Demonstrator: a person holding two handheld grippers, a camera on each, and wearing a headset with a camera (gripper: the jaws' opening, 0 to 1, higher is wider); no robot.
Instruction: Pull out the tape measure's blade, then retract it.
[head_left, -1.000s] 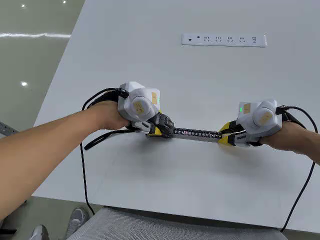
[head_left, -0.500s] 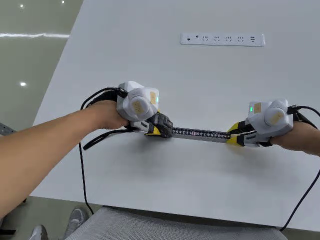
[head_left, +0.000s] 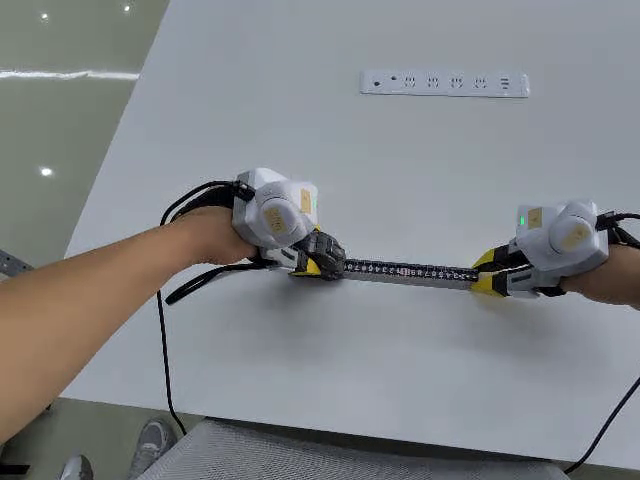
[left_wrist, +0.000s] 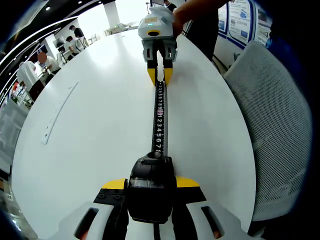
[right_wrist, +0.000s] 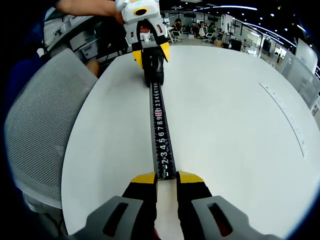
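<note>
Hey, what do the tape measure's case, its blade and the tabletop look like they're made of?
The case looks like matte black plastic, maybe rubber-coated, going by its moulded ridges. The blade is probably thin painted metal: a flat dark strip with printed numerals. The tabletop seems smooth white laminate or coated board, faintly glossy; its core cannot be told.

The head view looks steeply down on the white tabletop (head_left: 400, 160) from some way off; each gripper view sits low and close, facing the other along the dark numbered tape blade (right_wrist: 159, 130), which all three share.
</note>
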